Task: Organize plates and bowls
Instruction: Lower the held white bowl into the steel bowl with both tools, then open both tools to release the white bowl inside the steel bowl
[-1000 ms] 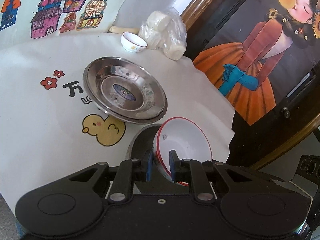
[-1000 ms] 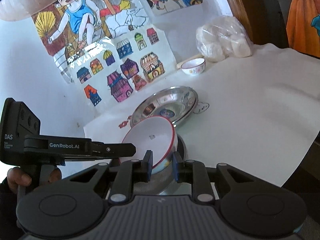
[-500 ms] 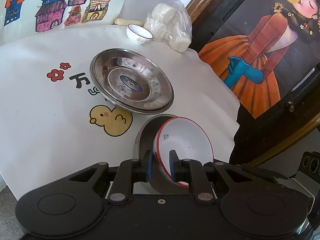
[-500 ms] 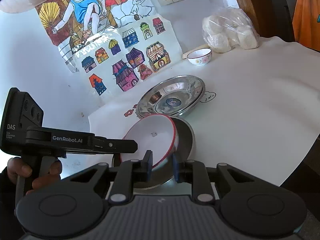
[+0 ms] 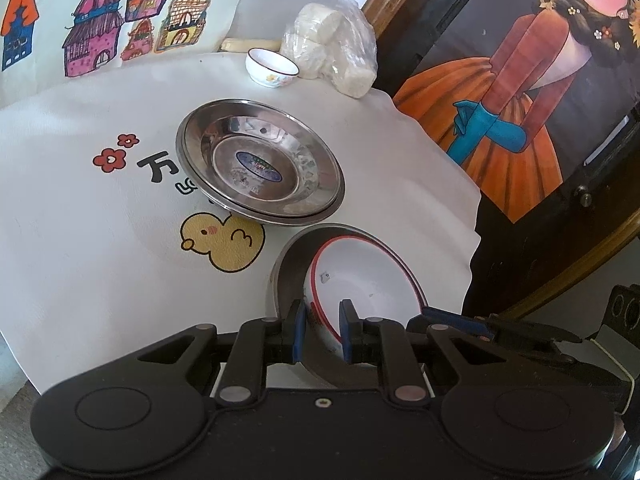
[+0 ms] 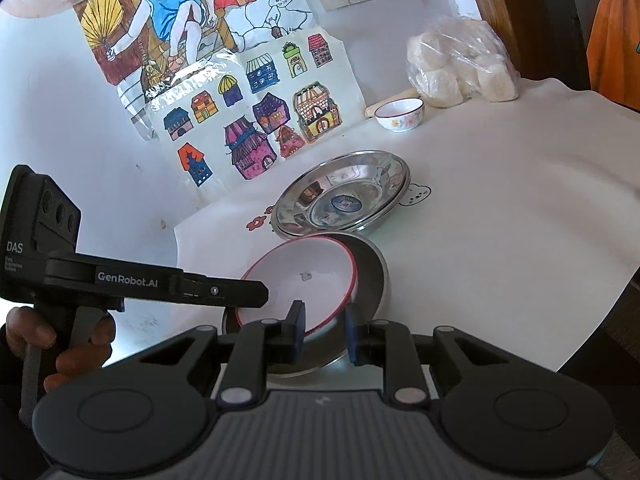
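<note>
We are gripping the red-rimmed white bowl [image 5: 360, 280] with both the left gripper [image 5: 323, 330] and right gripper [image 6: 323, 330], tilted inside the steel bowl [image 6: 370, 276]

**Both grippers narrowed, angled down**

Left gripper [image 5: 322, 330] pitched downward, blue pads [image 5: 299, 332] close together, a thin rim caught between them. Seen from the right wrist view as a black pistol-grip tool [image 6: 240, 294] reaching in from the left, carried by a hand [image 6: 60, 344] wrapped round its handle. Right gripper [image 6: 323, 334] likewise tilted down, jaws nearly closed over a rim, fingertips [image 6: 352, 334] just apart.
</note>
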### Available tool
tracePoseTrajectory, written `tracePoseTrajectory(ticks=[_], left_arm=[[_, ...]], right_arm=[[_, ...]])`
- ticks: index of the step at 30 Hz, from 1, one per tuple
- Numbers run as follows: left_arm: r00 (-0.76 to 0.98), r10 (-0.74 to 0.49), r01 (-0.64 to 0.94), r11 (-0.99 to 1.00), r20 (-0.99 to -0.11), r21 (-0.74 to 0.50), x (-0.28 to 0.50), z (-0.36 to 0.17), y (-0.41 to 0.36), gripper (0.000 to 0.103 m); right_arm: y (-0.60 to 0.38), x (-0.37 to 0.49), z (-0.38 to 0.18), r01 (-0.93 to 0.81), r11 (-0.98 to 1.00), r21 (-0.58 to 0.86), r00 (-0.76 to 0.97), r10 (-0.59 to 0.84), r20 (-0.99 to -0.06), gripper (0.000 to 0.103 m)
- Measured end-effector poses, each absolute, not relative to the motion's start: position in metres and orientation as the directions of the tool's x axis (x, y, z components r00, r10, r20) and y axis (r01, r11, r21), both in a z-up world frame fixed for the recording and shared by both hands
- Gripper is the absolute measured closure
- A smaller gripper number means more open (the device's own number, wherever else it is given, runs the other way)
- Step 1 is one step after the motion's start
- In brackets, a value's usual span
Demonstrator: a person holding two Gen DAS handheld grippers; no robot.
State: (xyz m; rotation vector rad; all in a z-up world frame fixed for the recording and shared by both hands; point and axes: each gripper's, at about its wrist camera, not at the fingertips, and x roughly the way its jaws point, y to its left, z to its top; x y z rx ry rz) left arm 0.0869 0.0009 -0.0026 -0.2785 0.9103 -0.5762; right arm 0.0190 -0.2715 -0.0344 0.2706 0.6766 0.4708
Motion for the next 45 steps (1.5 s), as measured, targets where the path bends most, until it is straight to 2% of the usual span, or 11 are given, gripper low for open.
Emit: tracePoseTrajectory(ticks=[14,21,27,29,32,34,35,37,40,45], left_arm=[[0.489,-0.588,0.368,0.809,-0.644,-0.459,0.086,0.007,0.006,0.076],[0.507,-0.588,0.372,0.809,-0.631,-0.455,0.086,0.013,0.006,0.069],[0.531,-0.586,0.387,0.810,-0.612,-0.440,0.084,0.018,0.006,0.051],[0.550,-0.575,0.386,0.818,-0.606,-0.426,0.084,0.021,0.007,0.044],[0.594,-0.541,0.376,0.841,-0.596,-0.388,0.083,0.024,0.008,0.030],[0.626,-0.512,0.362,0.859,-0.588,-0.362,0.083,0.026,0.008,0.017],[0.640,-0.500,0.356,0.866,-0.583,-0.352,0.083,0.028,0.010,0.015],[0.658,-0.485,0.345,0.874,-0.576,-0.342,0.084,0.029,0.012,0.003],[0.668,-0.476,0.319,0.877,-0.571,-0.358,0.090,0.028,0.017,0.001],[0.670,-0.438,0.223,0.889,-0.599,-0.400,0.109,0.024,0.027,0.001]], right_arm=[[-0.273,0.018,-0.034,-0.323,0.863,0.389,0.690,0.496,-0.527,0.079],[-0.274,0.016,-0.033,-0.321,0.863,0.389,0.698,0.493,-0.519,0.078],[-0.277,0.013,-0.030,-0.320,0.866,0.384,0.715,0.487,-0.502,0.073],[-0.278,0.013,-0.029,-0.319,0.866,0.384,0.722,0.485,-0.494,0.069],[-0.280,0.013,-0.028,-0.314,0.869,0.383,0.732,0.479,-0.486,0.053],[-0.282,0.013,-0.027,-0.307,0.872,0.382,0.741,0.470,-0.479,0.037],[-0.283,0.013,-0.027,-0.302,0.873,0.384,0.746,0.467,-0.475,0.032],[-0.285,0.013,-0.027,-0.289,0.876,0.387,0.758,0.456,-0.466,0.011],[-0.289,0.014,-0.026,-0.271,0.879,0.392,0.780,0.439,-0.446,0.001],[-0.296,0.018,-0.027,-0.245,0.886,0.393,0.813,0.408,-0.414,0.000]])
